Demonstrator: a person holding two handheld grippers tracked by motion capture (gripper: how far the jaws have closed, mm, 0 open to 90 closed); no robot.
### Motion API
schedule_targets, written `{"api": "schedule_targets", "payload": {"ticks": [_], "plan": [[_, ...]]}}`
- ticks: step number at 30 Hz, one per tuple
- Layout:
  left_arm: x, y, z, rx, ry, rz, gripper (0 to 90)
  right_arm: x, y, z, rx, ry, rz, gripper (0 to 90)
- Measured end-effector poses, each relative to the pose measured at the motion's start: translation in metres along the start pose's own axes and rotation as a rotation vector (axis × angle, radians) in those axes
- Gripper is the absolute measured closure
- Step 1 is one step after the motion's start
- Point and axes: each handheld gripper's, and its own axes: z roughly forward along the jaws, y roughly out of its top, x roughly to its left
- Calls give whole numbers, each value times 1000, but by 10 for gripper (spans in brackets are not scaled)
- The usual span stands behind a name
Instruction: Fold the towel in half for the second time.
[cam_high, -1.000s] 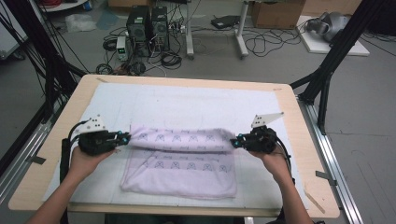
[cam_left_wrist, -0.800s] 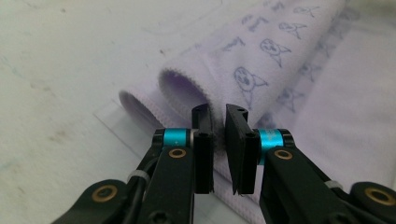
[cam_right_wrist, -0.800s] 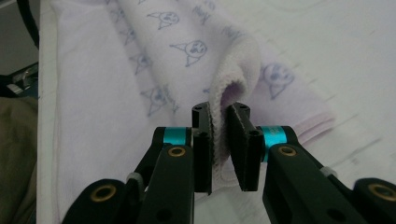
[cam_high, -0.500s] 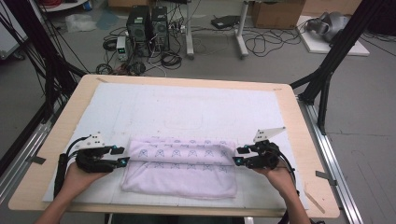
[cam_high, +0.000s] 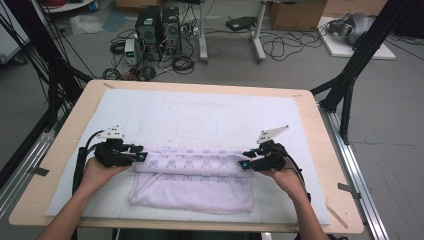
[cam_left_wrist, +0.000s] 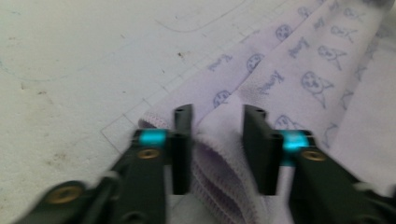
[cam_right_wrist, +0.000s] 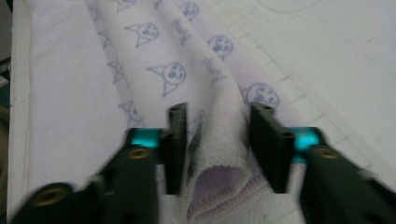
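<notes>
I see one lilac printed towel (cam_high: 192, 180) folded on the surface (cam_high: 320, 165), two grippers: left gripper (cam_high: 141, 157) and right gripper (cam_high: 243, 163) at its ends. The gripper views show jaws just narrowing around its raised fold, gaps remaining.

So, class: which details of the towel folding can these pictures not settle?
- Left tool: pad contact with the towel; left gripper view, motion blur.
- Right tool: same; right gripper view, blur.
- Towel's print: too small in the high view.
- Table's near edge: cut off by the frame.
</notes>
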Motion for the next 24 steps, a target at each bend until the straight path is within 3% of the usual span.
{"api": "schedule_targets", "payload": {"ticks": [2, 7, 12, 15, 18, 19, 22, 24], "plan": [[-1, -1, -3, -14, -1, 4, 841, 0, 1, 0, 4, 28, -14, 789], [-7, 0, -19, -83, -4, 8, 856, 9, 5, -10, -46, 20, -31, 829], [-22, -1, -45, -144, -12, 58, 856, 26, 10, -27, -114, 27, -73, 832], [-35, -12, -62, -157, -25, 94, 856, 43, 8, -36, -140, 33, -107, 833], [-47, -29, -72, -137, -64, 117, 850, 59, -5, -37, -122, 35, -121, 829], [-51, -35, -73, -124, -80, 124, 834, 64, -11, -36, -111, 49, -119, 815], [-59, -43, -75, -83, -71, 141, 638, 75, -24, -34, -65, 38, -121, 697], [-59, -43, -75, -64, -67, 144, 566, 79, -26, -37, -89, 40, -135, 655]]}}
